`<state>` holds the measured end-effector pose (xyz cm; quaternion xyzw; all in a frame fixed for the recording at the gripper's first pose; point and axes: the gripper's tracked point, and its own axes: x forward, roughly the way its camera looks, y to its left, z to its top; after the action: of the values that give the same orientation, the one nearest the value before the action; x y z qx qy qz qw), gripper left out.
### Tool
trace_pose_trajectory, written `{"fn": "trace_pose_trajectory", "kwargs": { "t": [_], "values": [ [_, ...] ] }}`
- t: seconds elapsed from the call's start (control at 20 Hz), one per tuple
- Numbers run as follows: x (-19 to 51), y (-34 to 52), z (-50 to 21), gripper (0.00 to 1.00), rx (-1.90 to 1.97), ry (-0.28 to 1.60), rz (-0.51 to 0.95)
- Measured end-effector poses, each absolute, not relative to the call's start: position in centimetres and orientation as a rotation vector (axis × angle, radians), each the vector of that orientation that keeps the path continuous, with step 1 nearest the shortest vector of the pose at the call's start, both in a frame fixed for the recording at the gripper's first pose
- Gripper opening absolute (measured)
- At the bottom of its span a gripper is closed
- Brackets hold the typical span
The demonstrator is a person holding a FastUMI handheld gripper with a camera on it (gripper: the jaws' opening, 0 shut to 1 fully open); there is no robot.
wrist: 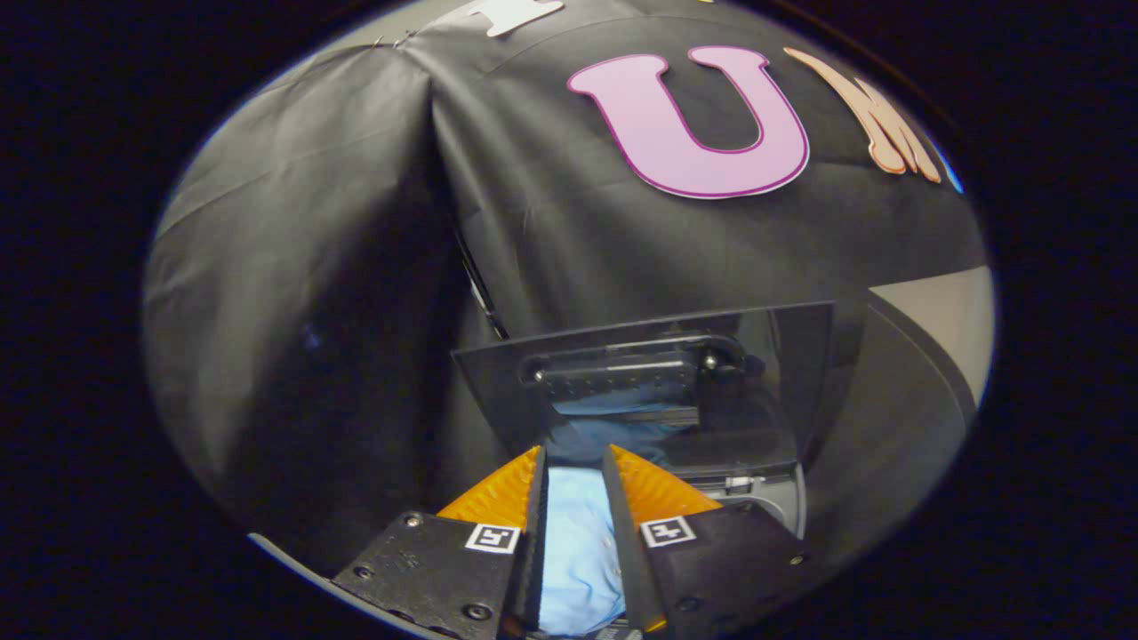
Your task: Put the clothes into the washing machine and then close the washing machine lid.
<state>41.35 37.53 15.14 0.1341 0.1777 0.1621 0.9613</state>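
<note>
A light blue garment [573, 533] fills the gap between my fingers, and my gripper [574, 452] is shut on it, both fingers pressing its sides. Just beyond the fingertips the washing machine's dark glossy lid [782, 373] stands raised and open. It has a long black handle [622, 369] across it and reflects the blue cloth. To the right of my fingers a grey piece of the machine's top rim [769, 498] shows under the lid. My fingers and the cloth hide the drum opening.
The booth's black cloth wall [338, 267] hangs close behind and to the left of the lid. A pale grey surface [942, 311] lies beyond the machine to the right.
</note>
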Motion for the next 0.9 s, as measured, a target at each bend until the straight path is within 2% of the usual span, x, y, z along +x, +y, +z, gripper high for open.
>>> {"fn": "trace_pose_trajectory", "kwargs": {
  "t": [0.25,0.65,0.8,0.9],
  "values": [
    [41.9,35.3,18.0,0.36,0.301,0.282,0.281],
    [44.3,33.0,24.3,0.80,0.270,0.128,0.199],
    [46.6,33.5,24.7,0.85,0.260,0.103,0.178],
    [48.7,33.5,24.0,0.92,0.220,0.113,0.153]
  ]
}}
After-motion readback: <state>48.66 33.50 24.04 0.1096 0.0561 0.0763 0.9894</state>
